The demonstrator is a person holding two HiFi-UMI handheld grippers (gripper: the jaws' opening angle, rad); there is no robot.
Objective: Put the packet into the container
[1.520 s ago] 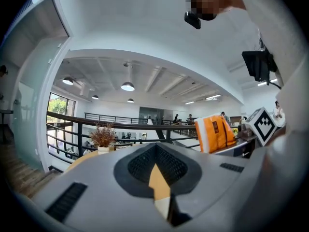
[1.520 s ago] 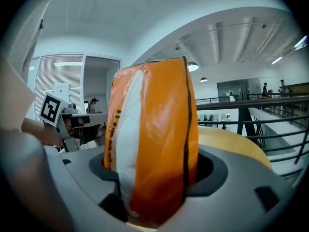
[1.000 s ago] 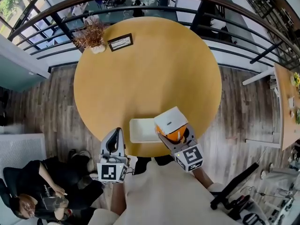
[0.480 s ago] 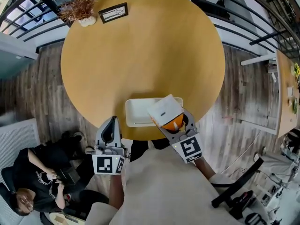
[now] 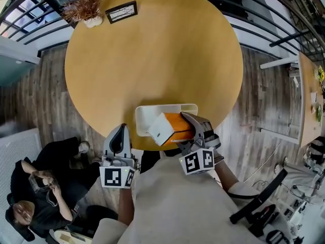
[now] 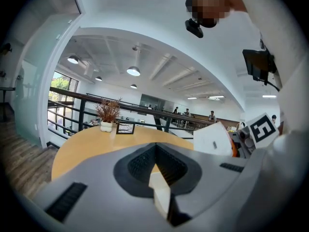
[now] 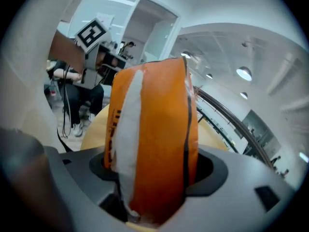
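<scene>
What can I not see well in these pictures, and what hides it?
Head view: the near side of the container, covered by the packet and the right gripper; whether the packet touches it is unclear.
Right gripper view: the container, hidden behind the packet.
Left gripper view: the container, hidden behind the left gripper body.
Head view: print in the picture frame, too small.

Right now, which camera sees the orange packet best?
The right gripper view: the packet fills it, clamped between the jaws. The head view shows it smaller, over the container. The left gripper view catches only its white end.
</scene>
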